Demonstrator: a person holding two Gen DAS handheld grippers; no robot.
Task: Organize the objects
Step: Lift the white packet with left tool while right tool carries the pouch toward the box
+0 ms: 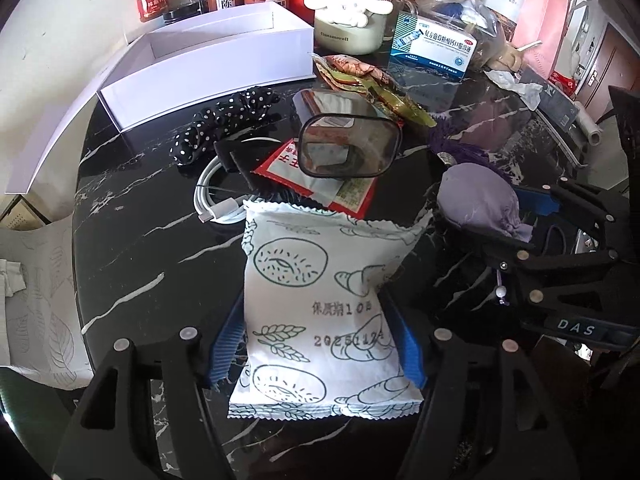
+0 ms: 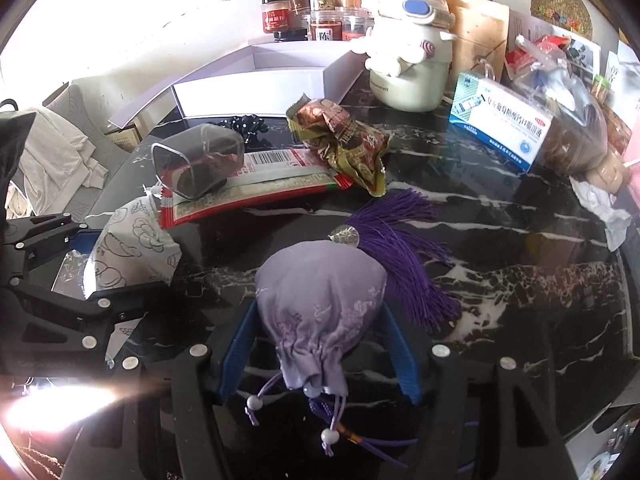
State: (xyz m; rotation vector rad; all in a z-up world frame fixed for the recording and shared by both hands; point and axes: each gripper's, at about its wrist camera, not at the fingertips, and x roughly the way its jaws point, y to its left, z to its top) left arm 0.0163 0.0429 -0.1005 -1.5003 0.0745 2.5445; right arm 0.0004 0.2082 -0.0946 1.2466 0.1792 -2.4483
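Observation:
My left gripper (image 1: 316, 340) is shut on a white snack packet (image 1: 320, 304) printed with bread drawings; its blue pads press both sides. The packet also shows in the right wrist view (image 2: 132, 248). My right gripper (image 2: 320, 344) is shut on a lilac drawstring pouch (image 2: 320, 304) with a purple tassel (image 2: 408, 248); the pouch also shows in the left wrist view (image 1: 480, 200). An open white box (image 1: 208, 60) stands at the back left of the black marble table (image 1: 140, 240).
A clear plastic cup (image 1: 350, 146) lies on a red sachet (image 1: 332, 188). Around them lie a polka-dot scrunchie (image 1: 224, 120), a white cable (image 1: 216, 204), a brown snack wrapper (image 2: 344, 140), a medicine box (image 2: 500, 128), a Cinnamoroll mug (image 2: 412, 64) and spice jars (image 2: 312, 4).

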